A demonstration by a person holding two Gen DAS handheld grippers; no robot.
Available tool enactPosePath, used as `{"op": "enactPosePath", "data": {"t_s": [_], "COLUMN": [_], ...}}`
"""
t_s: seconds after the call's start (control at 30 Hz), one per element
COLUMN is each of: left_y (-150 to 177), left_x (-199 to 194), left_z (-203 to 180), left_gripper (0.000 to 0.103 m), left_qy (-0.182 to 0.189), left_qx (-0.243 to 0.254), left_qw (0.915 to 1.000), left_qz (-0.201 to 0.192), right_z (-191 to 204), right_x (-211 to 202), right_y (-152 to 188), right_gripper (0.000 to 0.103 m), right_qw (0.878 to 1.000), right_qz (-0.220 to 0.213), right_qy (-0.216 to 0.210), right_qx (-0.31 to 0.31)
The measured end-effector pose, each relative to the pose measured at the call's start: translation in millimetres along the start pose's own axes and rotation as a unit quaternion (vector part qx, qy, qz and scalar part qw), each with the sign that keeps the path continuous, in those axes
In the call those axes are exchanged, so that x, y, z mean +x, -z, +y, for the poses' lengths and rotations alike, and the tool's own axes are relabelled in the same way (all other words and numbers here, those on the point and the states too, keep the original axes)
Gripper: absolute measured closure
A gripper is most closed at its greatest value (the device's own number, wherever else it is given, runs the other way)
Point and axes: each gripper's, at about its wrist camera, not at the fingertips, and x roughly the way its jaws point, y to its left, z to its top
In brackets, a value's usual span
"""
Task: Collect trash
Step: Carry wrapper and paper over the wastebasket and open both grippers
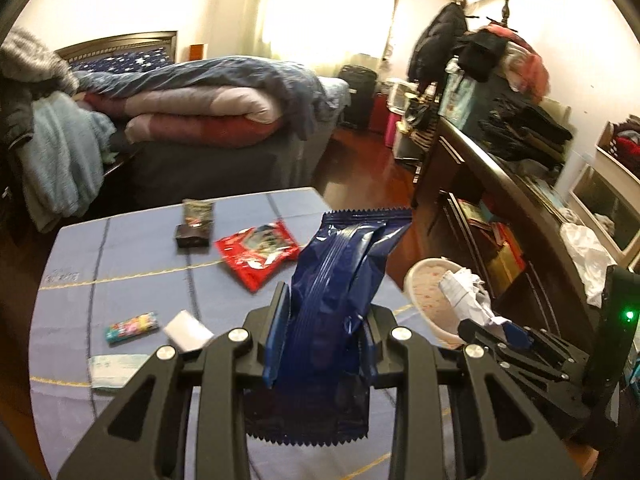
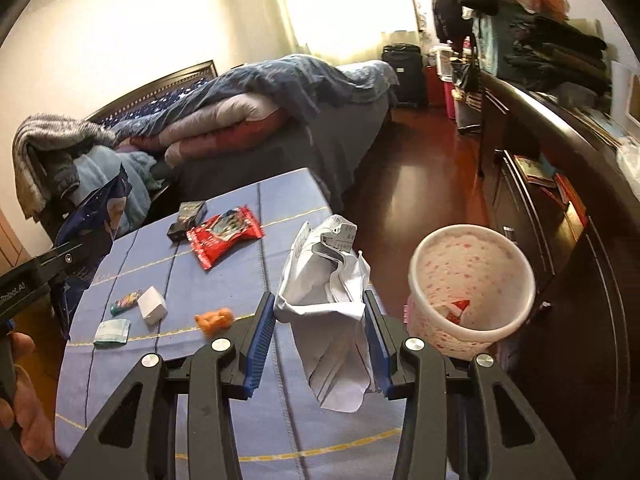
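Note:
My left gripper (image 1: 326, 326) is shut on a dark blue foil wrapper (image 1: 340, 276), held upright above the blue tablecloth (image 1: 120, 256). My right gripper (image 2: 320, 332) is shut on a crumpled white paper (image 2: 326, 280) and shows at the right of the left wrist view as right gripper (image 1: 516, 340). A pale speckled waste bin (image 2: 472, 280) stands just right of the table edge, beside the right gripper; the bin (image 1: 430, 292) shows past the blue wrapper too. The left gripper with its wrapper (image 2: 96, 220) is at the far left of the right wrist view.
On the cloth lie a red wrapper (image 2: 224, 236), a black box (image 2: 188, 218), a small white box (image 2: 152, 304), a colourful candy pack (image 2: 126, 302), a tissue packet (image 2: 112, 332) and an orange scrap (image 2: 214, 320). A bed (image 1: 208, 92) stands behind; a dark dresser (image 2: 560, 184) runs along the right.

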Motion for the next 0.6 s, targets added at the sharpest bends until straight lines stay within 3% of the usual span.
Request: {"op": "enactPosePath", "data": {"t_s": [0.6], "left_y": [-10], "left_x": [80], "left_z": [-105], "left_gripper": [0.070], "left_qy": [0.077], "left_qx": [0.089], "left_qw": [0.9924], "left_qz": [0.037], "right_z": [-97], "right_x": [4], "right_y": [-2], "right_gripper": [0.059], "right_qw": [0.995], "right_qz": [-0.010], "right_qy": [0.064], "right_qx": [0.080]}}
